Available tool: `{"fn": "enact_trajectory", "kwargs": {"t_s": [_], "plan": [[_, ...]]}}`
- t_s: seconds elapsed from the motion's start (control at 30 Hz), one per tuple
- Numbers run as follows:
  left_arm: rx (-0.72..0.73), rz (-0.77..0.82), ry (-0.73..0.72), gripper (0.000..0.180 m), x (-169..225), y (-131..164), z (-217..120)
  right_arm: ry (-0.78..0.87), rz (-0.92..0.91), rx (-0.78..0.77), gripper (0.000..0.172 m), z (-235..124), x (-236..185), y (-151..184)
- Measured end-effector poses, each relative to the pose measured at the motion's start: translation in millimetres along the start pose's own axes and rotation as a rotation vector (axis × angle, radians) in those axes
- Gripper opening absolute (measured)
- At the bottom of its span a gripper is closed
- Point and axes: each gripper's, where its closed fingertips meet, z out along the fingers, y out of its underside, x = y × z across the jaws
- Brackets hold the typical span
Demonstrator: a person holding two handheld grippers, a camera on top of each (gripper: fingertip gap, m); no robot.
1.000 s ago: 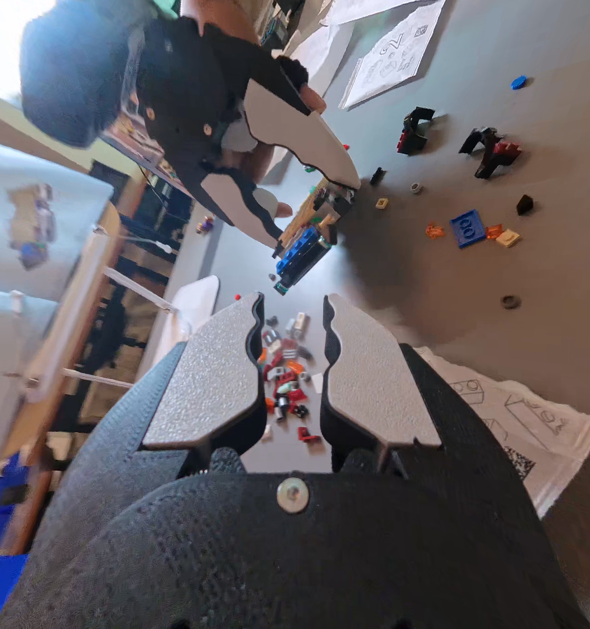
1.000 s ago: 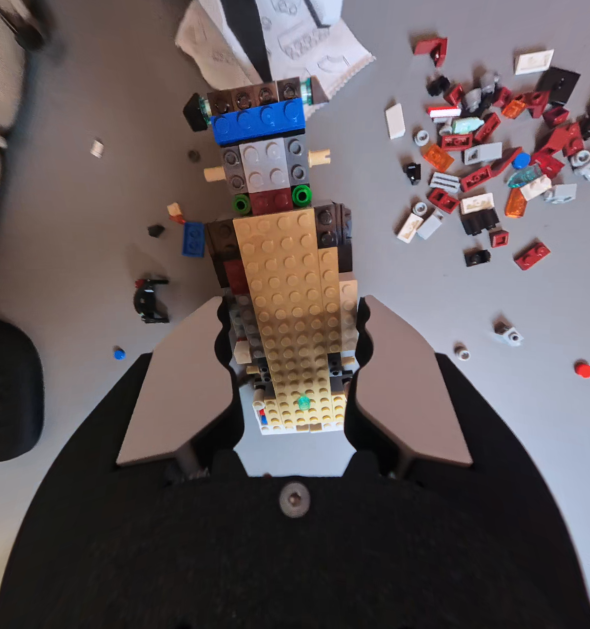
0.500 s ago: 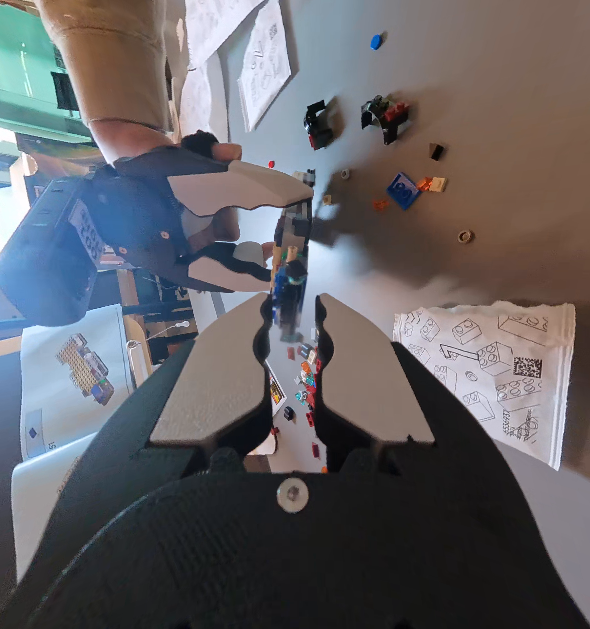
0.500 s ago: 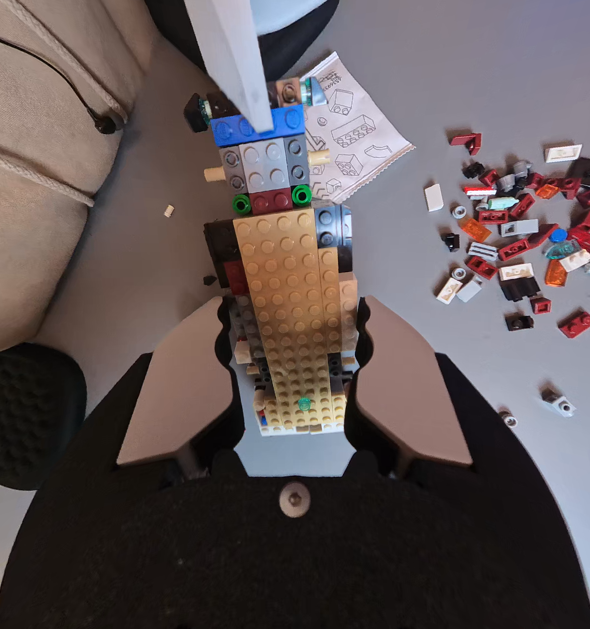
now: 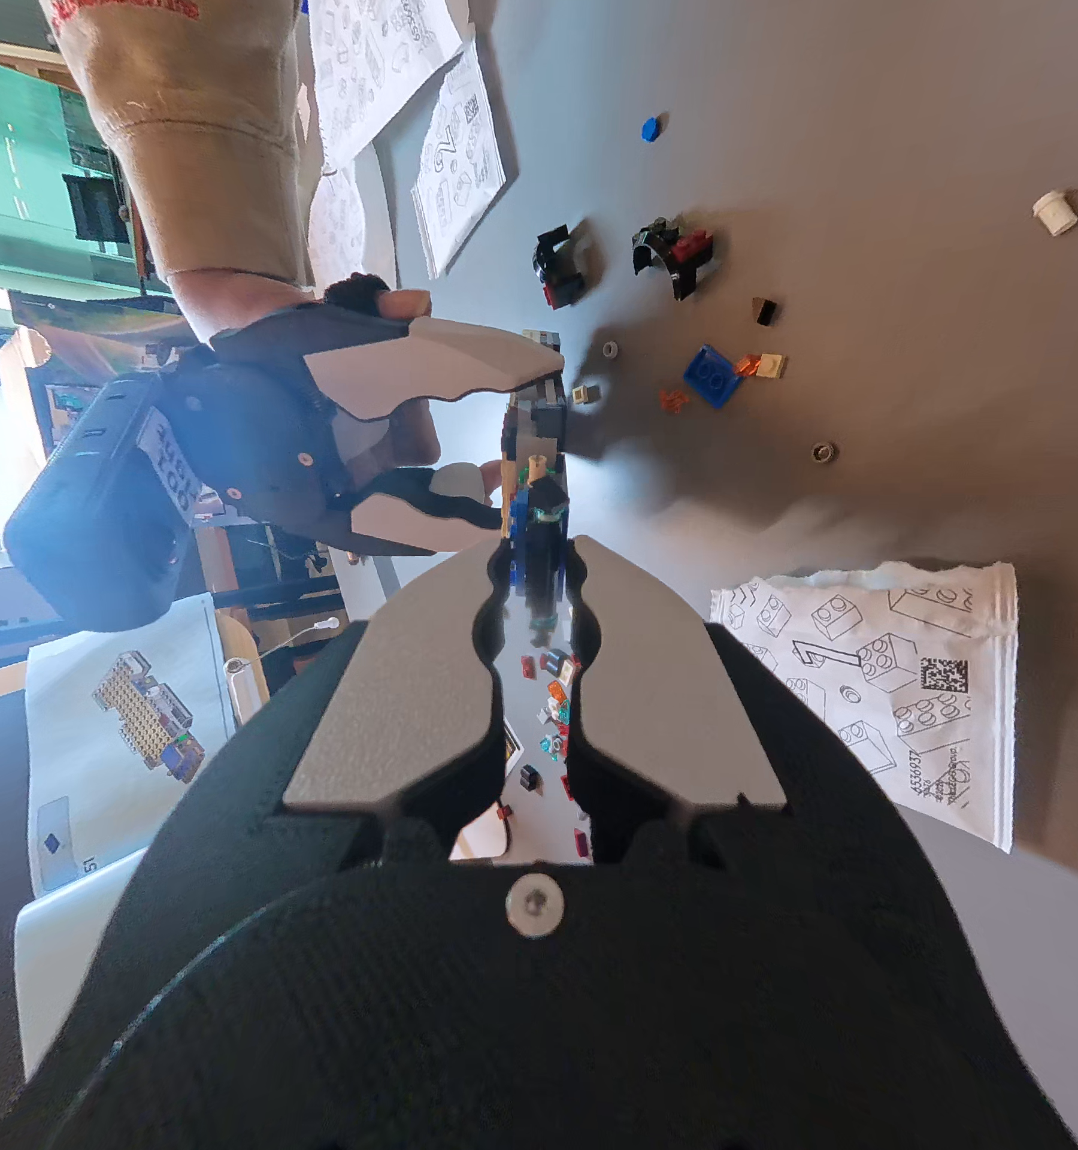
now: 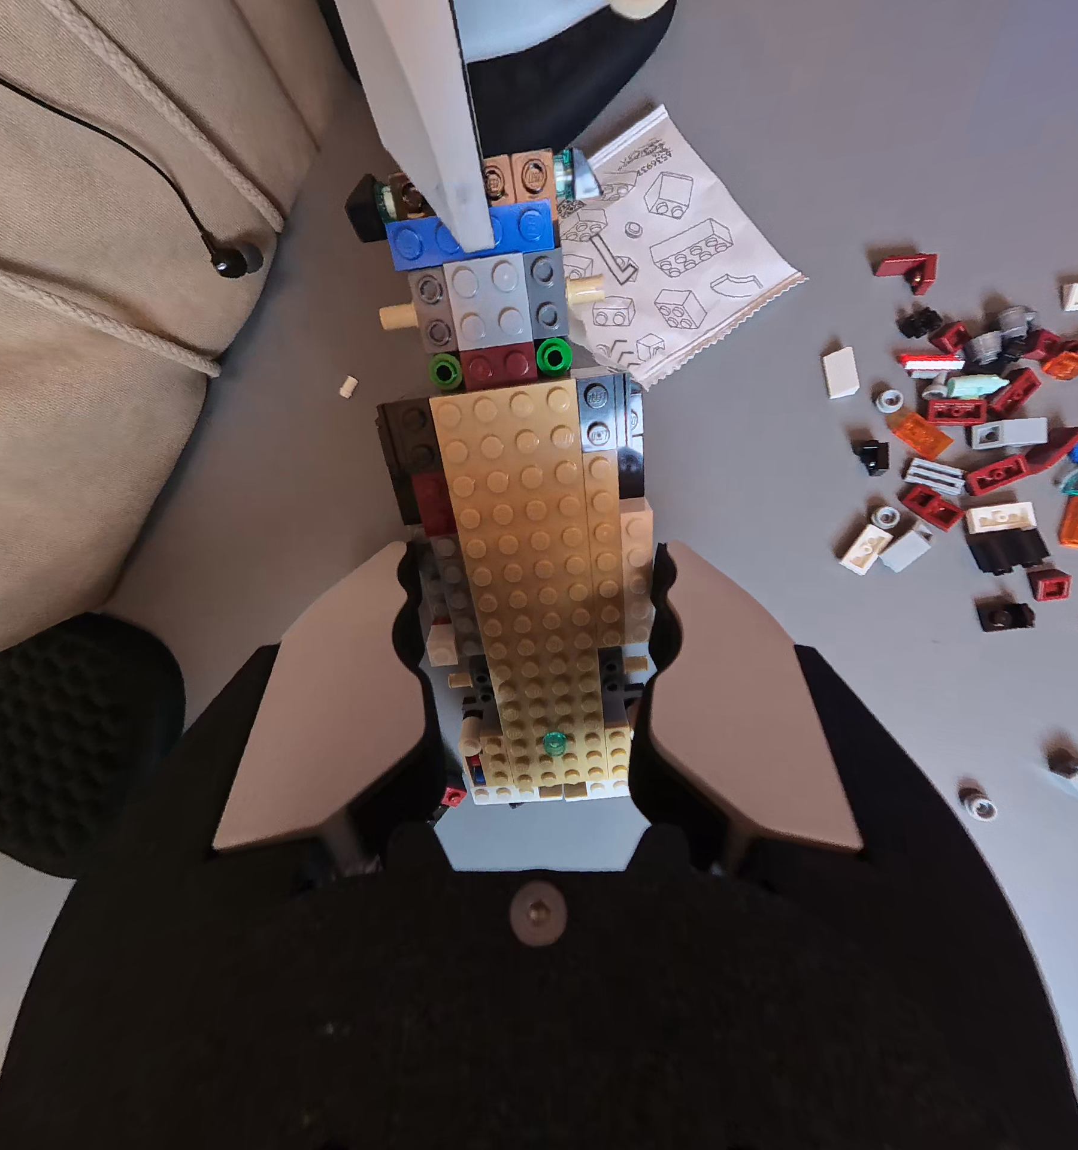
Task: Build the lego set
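jaws of the right gripper [image 6: 538, 597] clamped on a long brick-built model [image 6: 524, 529], pads pressing its tan studded sides near the rear half. model held above a grey table [image 6: 835, 715], its front end made of blue, grey, dark red and brown bricks with two green round studs and tan pins sticking out sideways. jaws of the left gripper [image 5: 539, 575] narrowed around the front tip of the same model [image 5: 539, 529], seen edge-on as a thin blue and black stack; fingertips [image 5: 586, 560] close against it on both sides, firm contact hard to confirm through blur. from the right wrist view, one pale finger [image 6: 437, 155] of that gripper lying over the blue brick at the model's nose. loose pile of small bricks [image 6: 991, 448], mostly dark red, white, black and orange, spread on the table to the right of the model. torn paper bag printed with brick drawings [image 6: 667, 261] lying just beyond the model's front. beige hooded top with cords [image 6: 88, 280] at the left edge. open instruction booklet [image 5: 126, 715] showing a brick vehicle, lower left in the left wrist view.
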Motion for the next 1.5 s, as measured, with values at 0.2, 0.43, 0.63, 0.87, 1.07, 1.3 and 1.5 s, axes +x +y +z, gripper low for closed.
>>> {"fn": "enact_trajectory", "kwargs": {"t_s": [0.2,0.43,0.63,0.87,1.07,1.3,1.5], "plan": [[0.004,0.020,0.022,0.017,2.7,-2.5,-0.1,-0.006,-0.009,-0.006,0.072,1.3,-1.8,0.4],[-0.024,0.050,0.034,0.017,4.4,1.4,0.2,-0.007,-0.010,-0.008,0.072,2.0,-1.4,0.4],[-0.031,0.070,0.039,0.017,6.2,1.5,-0.4,-0.011,-0.006,-0.004,0.072,3.1,-1.6,-0.6],[-0.035,0.060,0.078,0.016,8.1,-0.9,-2.0,-0.026,-0.009,-0.001,0.072,4.5,-4.1,-2.1],[-0.034,0.041,0.107,0.015,8.8,-4.4,-3.1,-0.041,-0.009,0.009,0.072,5.4,-7.8,-2.7],[-0.020,0.015,0.082,0.015,2.6,-4.4,-4.3,-0.044,0.008,0.027,0.072,1.8,-9.1,-3.7],[0.018,-0.017,-0.011,0.030,-7.8,-7.9,-8.8,-0.045,0.025,0.055,0.072,-1.0,-6.7,-4.7]]}}
